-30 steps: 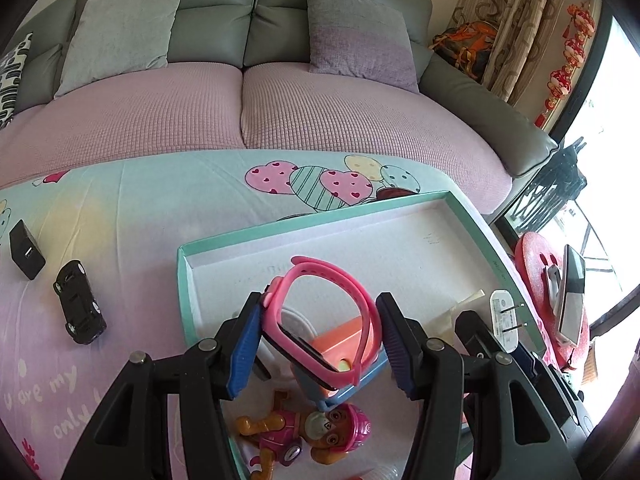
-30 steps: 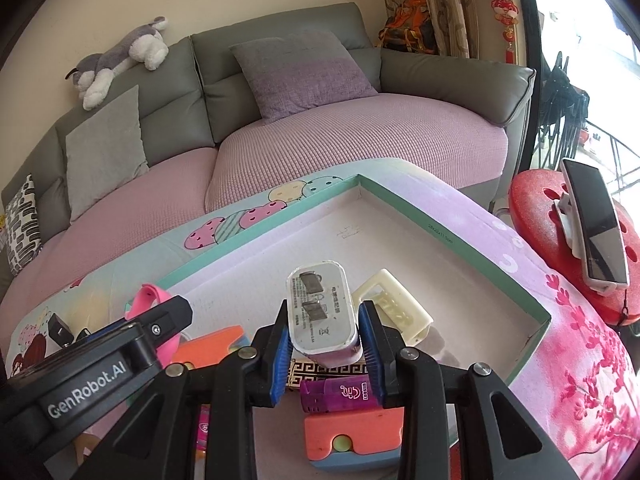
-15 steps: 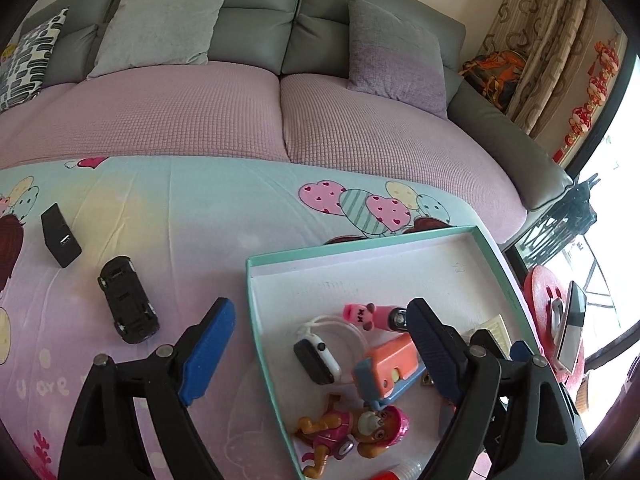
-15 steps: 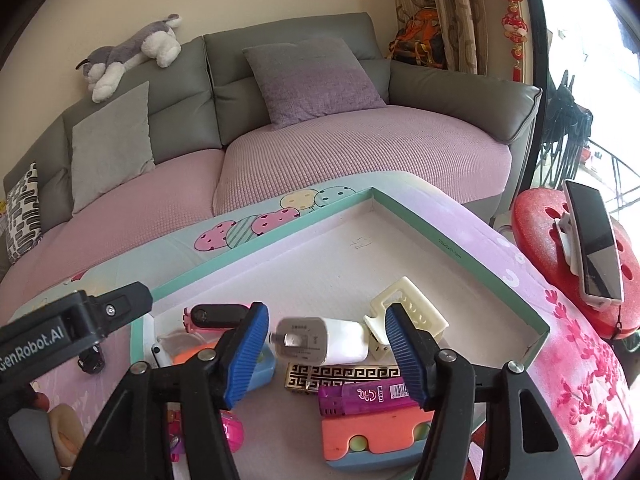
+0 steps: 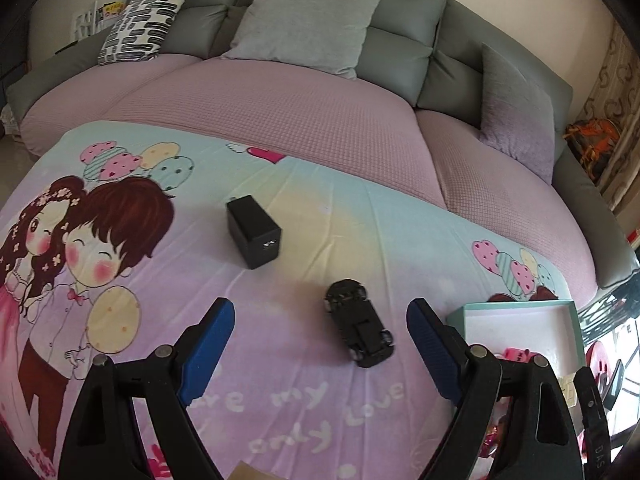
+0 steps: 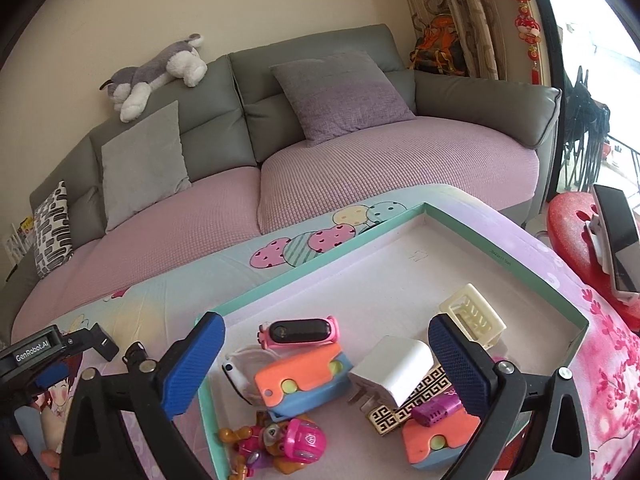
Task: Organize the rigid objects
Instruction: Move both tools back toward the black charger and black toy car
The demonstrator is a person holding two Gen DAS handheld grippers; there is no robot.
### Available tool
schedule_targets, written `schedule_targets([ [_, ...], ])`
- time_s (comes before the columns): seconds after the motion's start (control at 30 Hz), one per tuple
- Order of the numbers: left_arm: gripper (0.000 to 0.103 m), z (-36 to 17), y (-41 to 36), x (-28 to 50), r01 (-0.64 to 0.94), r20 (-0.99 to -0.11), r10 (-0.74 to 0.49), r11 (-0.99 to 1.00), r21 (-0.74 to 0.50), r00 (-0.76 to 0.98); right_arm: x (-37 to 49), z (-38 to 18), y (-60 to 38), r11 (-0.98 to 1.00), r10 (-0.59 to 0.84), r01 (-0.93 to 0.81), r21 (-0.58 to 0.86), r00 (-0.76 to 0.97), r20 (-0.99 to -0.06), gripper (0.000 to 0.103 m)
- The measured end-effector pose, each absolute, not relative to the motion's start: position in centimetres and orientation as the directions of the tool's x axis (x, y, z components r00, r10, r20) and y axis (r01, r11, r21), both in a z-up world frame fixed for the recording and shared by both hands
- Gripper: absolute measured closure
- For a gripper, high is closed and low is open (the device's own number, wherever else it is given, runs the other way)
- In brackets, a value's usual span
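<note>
Left wrist view: left gripper point(image 5: 320, 336), black arms with blue ribbed pads, is standing spread wide over a cartoon-print bedsheet point(image 5: 360, 216), nothing between the pads. Glossy black toy car point(image 5: 359, 334) is lying on the sheet just ahead of the gap, nearer the right pad, untouched. Matte black cube charger point(image 5: 253, 237) is sitting farther out, up and left of the car. Corner of a shallow teal-rimmed cardboard box lid point(image 5: 570, 306) is showing at right edge, pink item inside too small to tell.

Right wrist view: right gripper point(image 6: 326, 364) is opening, jaws wide, pads gripping nothing. White plastic plug adapter point(image 6: 394, 370) is lying in the lid point(image 6: 484, 238) between the pads, close to the right one, resting on a black-gold patterned card point(image 6: 386, 418). Lid is also holding a pink smartwatch point(image 6: 300, 330), orange-and-blue foam blocks point(image 6: 300, 378), cream slotted plastic piece point(image 6: 474, 312), purple lighter point(image 6: 436, 408), pink pup figure point(image 6: 276, 446).
</note>
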State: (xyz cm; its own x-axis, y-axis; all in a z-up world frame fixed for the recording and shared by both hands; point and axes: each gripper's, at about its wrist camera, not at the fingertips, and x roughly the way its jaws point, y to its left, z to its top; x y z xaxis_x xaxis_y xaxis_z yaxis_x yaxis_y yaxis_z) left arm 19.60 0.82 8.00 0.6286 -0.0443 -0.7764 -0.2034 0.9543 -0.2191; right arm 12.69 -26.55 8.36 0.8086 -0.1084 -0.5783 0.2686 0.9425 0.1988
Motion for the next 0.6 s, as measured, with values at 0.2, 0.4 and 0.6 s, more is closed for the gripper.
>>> schedule_targets([
  [0.2, 0.015, 8.1, 4.8, 19.3, -0.259, -0.777, 0.013, 0.946, -0.194, 0.630, 13.4, 9.1, -21.5, 0.967, 0.008, 0.132, 0.220, 0.841, -0.541, 0.000],
  [0.4, 0.015, 6.8, 7.0, 19.8, -0.250, -0.799, -0.002, 0.949, -0.191, 0.601, 14.3, 8.3, -14.4, 0.990, 0.111, -0.040, 0.138, 0.823, -0.557, 0.000],
  [0.6, 0.015, 5.6, 8.4, 21.6, -0.219, -0.822, -0.044, 0.955, -0.202, 0.568, 16.4, 5.6, -9.9, 0.986, 0.165, -0.131, 0.101, 0.747, -0.645, 0.001],
])
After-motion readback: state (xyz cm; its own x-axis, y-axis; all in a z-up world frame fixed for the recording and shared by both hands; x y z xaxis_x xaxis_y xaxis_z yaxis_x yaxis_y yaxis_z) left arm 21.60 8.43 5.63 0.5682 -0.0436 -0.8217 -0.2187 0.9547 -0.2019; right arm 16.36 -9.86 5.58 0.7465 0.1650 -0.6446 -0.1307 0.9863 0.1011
